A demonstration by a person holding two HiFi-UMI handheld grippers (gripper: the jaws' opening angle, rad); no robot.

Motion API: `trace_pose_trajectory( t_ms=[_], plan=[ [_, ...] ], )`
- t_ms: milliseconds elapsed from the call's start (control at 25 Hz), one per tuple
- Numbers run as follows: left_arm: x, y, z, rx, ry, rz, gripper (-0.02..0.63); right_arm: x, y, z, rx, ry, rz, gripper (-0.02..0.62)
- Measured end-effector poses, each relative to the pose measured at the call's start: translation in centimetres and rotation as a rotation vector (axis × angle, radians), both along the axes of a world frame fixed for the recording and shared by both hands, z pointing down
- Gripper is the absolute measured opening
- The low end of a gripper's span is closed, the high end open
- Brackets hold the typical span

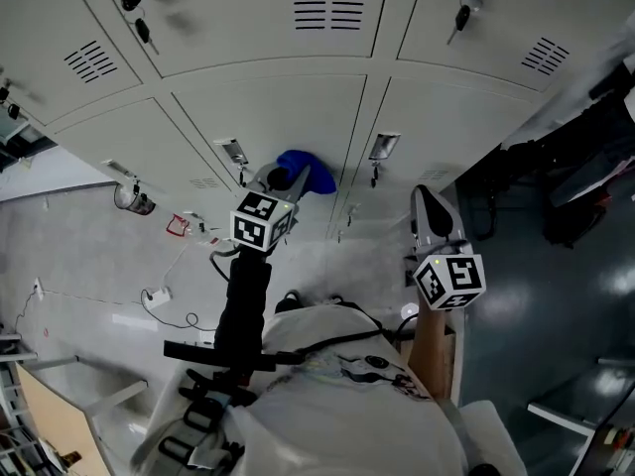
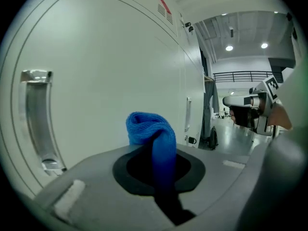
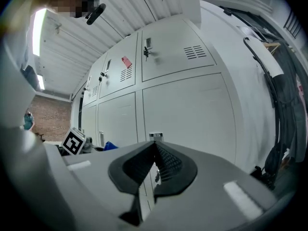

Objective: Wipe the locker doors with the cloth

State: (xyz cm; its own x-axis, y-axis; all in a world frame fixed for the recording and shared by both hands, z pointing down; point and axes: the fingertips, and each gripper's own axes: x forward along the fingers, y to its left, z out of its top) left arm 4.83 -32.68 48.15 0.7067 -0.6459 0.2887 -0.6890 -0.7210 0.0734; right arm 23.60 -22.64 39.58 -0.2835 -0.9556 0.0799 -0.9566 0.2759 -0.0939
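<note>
A blue cloth [image 1: 306, 173] is bunched against a low pale grey locker door [image 1: 268, 117], just left of the seam between two doors. My left gripper [image 1: 285, 179] is shut on the cloth, which rises folded between its jaws [image 2: 150, 129] close to the door face [image 2: 106, 81]. My right gripper [image 1: 425, 198] hangs to the right, in front of the neighbouring door [image 3: 187, 105], apart from the cloth. Its jaws [image 3: 155, 147] meet at the tips with nothing in them.
Keys hang from locks in the upper doors [image 1: 139, 23] [image 1: 461, 13]. A metal handle [image 2: 38, 119] sits left of the cloth. Dark bags and clothing [image 1: 556, 186] crowd the right side. Cables and a plug [image 1: 159, 296] lie on the floor at left.
</note>
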Motion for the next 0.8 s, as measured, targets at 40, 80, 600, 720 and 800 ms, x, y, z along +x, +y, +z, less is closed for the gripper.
trace_pose_trajectory(
  t_ms=[40, 80, 600, 720, 800],
  plan=[
    [-0.8, 0.0, 0.2, -0.003, -0.005, -0.015, 0.031, -0.4, -0.2, 0.0, 0.0, -0.001, -0.01, 0.005],
    [-1.6, -0.1, 0.3, -0.007, -0.01, -0.031, 0.031, -0.8, -0.4, 0.1, 0.0, -0.002, -0.019, 0.005],
    [-9.5, -0.7, 1.7, -0.047, -0.048, -0.206, 0.031, -2.7, -1.2, 0.2, 0.0, -0.018, -0.059, 0.005],
    [-10.7, -0.8, 2.0, -0.055, -0.052, -0.249, 0.031, -2.6, -1.0, 0.4, -0.003, -0.021, -0.056, 0.005],
    [-10.6, -0.7, 2.0, -0.056, -0.048, -0.259, 0.031, -2.7, -0.9, 0.5, -0.003, -0.02, -0.058, 0.005]
  ],
)
